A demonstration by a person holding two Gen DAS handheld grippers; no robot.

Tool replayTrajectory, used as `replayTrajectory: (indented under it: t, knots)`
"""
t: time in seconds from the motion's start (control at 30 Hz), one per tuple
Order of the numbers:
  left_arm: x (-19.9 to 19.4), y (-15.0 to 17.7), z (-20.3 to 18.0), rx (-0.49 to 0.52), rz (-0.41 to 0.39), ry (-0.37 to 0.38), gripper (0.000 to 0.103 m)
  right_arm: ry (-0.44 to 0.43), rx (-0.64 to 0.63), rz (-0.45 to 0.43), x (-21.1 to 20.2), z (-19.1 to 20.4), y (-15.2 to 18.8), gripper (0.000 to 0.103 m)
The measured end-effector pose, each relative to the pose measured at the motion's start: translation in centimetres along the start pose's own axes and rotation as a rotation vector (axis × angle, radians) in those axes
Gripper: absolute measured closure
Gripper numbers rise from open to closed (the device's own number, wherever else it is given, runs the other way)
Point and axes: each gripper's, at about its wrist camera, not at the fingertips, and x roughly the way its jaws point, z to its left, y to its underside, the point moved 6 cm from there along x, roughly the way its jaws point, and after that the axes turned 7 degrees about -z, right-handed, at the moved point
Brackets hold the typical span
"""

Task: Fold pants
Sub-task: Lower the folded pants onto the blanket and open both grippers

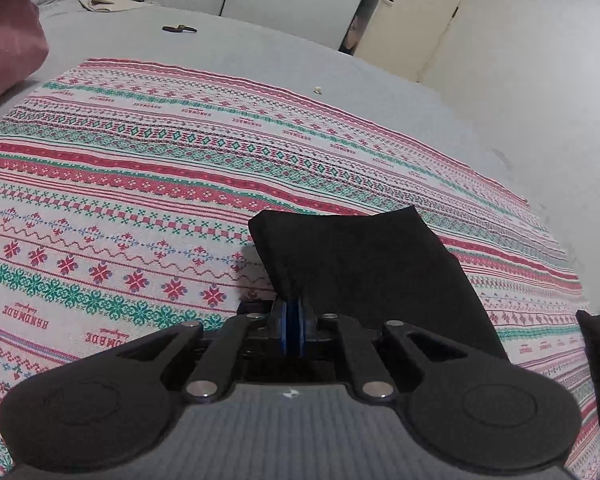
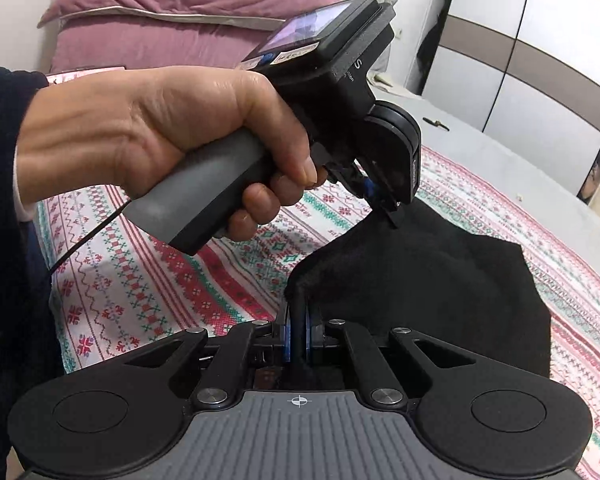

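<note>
The black pants, already folded into a compact panel, lie on the patterned cloth directly ahead of both grippers, long axis running away from them. Right gripper is clamped on the near edge, fabric lifted between its pads. Left gripper pinches the adjoining corner, jaws nearly closed. The 2 grippers sit close together, both pitched downward; the person's left hand grips its handle.

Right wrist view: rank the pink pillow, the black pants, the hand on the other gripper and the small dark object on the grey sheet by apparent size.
1. black pants and pink pillow: look alike, unranked
2. hand, enlarged by nearness to the camera
3. small dark object
</note>
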Motion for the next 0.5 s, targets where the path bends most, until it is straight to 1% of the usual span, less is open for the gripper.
replayTrajectory:
  t: [0.17, 0.33, 0.37, 0.4, 0.43, 0.47, 0.5]
  knots:
    - [0.6, 0.2, 0.0, 0.024, -0.003, -0.041, 0.068, -0.013, 0.020, 0.034, 1.0, 0.5, 0.5, 0.090]
    - [0.8, 0.3, 0.2, 0.024, -0.001, -0.057, 0.065, -0.032, 0.075, 0.051, 1.6, 0.0, 0.7, 0.089]
    - [0.7, 0.2, 0.3, 0.030, -0.004, -0.069, 0.065, -0.047, 0.094, 0.054, 1.8, -0.1, 0.7, 0.085]
    - [0.6, 0.2, 0.4, 0.039, -0.008, -0.084, 0.060, -0.069, 0.116, 0.057, 1.8, -0.2, 0.8, 0.076]
    - [0.6, 0.1, 0.5, 0.047, -0.008, -0.100, 0.054, -0.100, 0.142, 0.064, 1.7, -0.3, 0.7, 0.070]
    - [0.4, 0.0, 0.6, 0.048, -0.008, -0.108, 0.052, -0.128, 0.163, 0.073, 1.7, -0.3, 0.7, 0.059]
    - [0.2, 0.0, 0.8, 0.041, -0.003, -0.111, 0.049, -0.156, 0.184, 0.082, 1.4, -0.5, 0.5, 0.054]
